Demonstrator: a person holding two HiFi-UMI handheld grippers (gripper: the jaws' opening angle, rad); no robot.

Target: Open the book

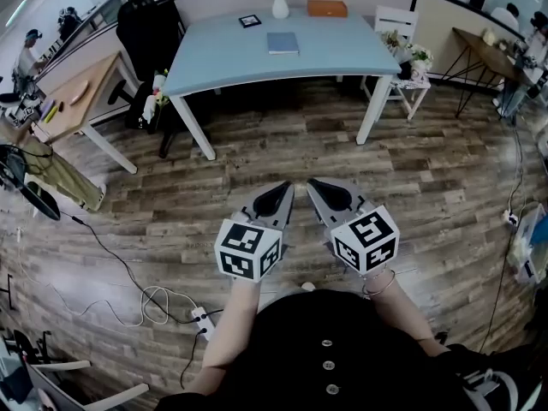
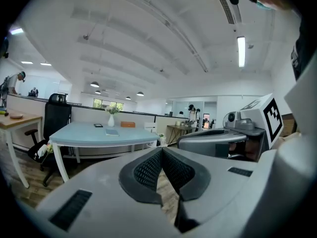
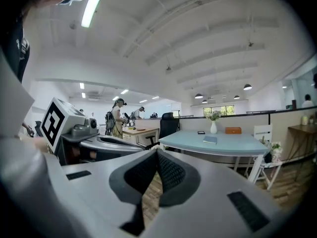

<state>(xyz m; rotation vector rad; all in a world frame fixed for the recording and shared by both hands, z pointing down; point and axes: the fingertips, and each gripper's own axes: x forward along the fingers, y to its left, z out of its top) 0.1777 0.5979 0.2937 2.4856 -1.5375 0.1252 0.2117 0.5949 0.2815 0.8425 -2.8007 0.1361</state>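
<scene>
Holding left hand-held gripper [image 1: 288, 187] and right hand-held gripper [image 1: 312, 184] clenched, empty, well apart from the book [image 1: 282, 43] lying flat on the far counter [image 1: 342, 51]. Likely light, bendy; pinching the cover's edge.

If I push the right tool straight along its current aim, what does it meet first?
Probably the light blue table with white legs, near its front edge; the right tool has only open space over the wood-plank floor before it. Depth is unclear.

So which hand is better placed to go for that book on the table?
Left, barely: the left gripper lines up with the book; the right gripper sits further aside. Both far off, jaws shut.
</scene>
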